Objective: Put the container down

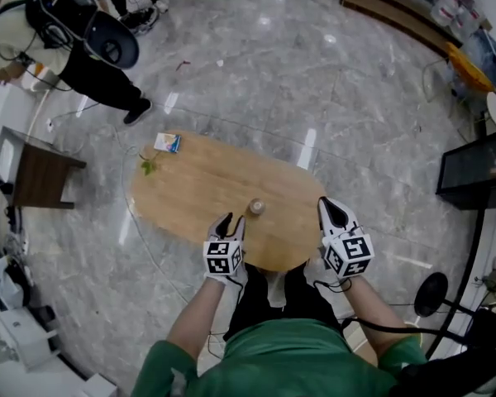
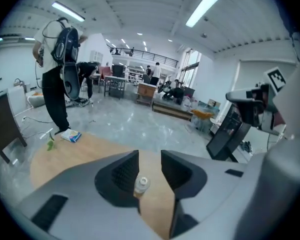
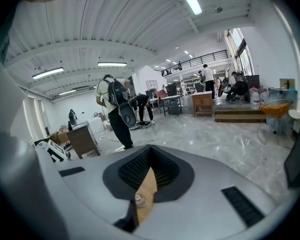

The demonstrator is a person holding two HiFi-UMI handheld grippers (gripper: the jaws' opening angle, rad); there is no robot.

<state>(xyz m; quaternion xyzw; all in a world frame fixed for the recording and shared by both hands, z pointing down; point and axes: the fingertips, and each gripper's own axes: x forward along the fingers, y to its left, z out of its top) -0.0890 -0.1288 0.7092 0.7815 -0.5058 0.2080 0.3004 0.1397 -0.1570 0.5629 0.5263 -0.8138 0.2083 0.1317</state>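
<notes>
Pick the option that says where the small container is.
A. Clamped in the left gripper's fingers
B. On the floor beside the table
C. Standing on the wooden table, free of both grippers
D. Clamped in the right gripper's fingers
C: in the head view the container stands upright on the wooden table, apart from the left gripper and the right gripper.

One bench (image 1: 190, 188), oval, wood. On it: one container (image 1: 255, 208), one blue-and-white packet (image 1: 167, 142) and one green leaf sprig (image 1: 148, 165). Two grippers, the left gripper (image 1: 225, 220) and the right gripper (image 1: 331, 208). Each has two fingers (image 2: 117, 171) and one marker cube (image 1: 224, 257), so two cubes. One dark cabinet (image 1: 37, 174) at the left edge. One bystander (image 1: 95, 73) at upper left. Far back in the left gripper view there are maybe four or five more people, too small to count surely.
</notes>
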